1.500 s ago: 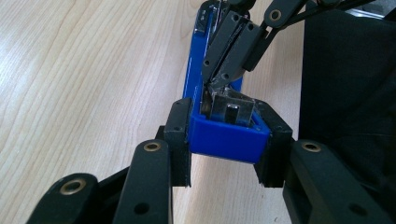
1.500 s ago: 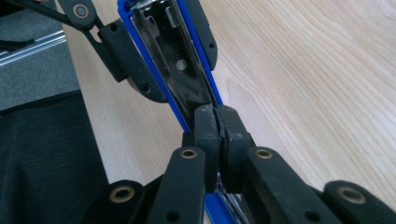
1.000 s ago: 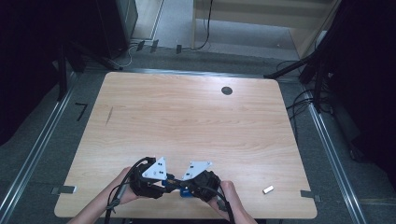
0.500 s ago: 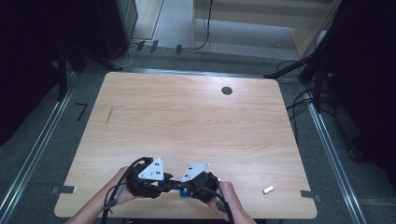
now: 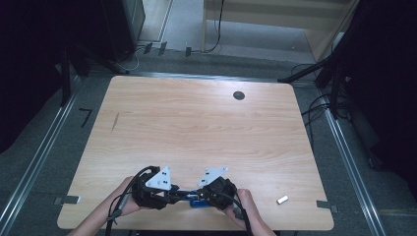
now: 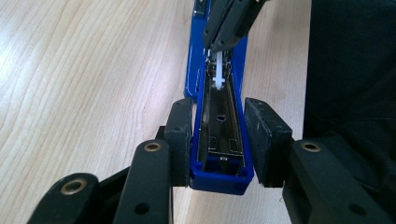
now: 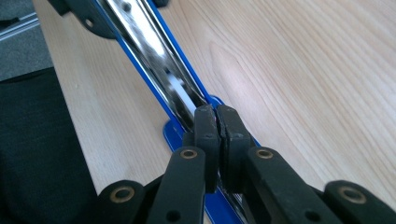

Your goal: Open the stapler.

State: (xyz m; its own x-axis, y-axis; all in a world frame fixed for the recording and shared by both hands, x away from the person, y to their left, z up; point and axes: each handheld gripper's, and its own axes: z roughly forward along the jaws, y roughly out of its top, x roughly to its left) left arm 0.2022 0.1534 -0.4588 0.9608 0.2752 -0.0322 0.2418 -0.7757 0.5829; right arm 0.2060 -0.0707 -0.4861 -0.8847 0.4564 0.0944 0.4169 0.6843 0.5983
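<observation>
Wooden counter [image 5: 206,132] is carrying an opened blue stapler [image 6: 219,135]: stiff, slick metal. Left fingers [image 6: 180,135] are clamping its end; right fingers [image 7: 205,135] are pinched together inside its tray.

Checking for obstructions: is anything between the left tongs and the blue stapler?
Nothing visible. The left tongs already straddle the open stapler's blue end, one pad on each side. The right tongs come in at the far end, on the white pusher, clear of them.
</observation>
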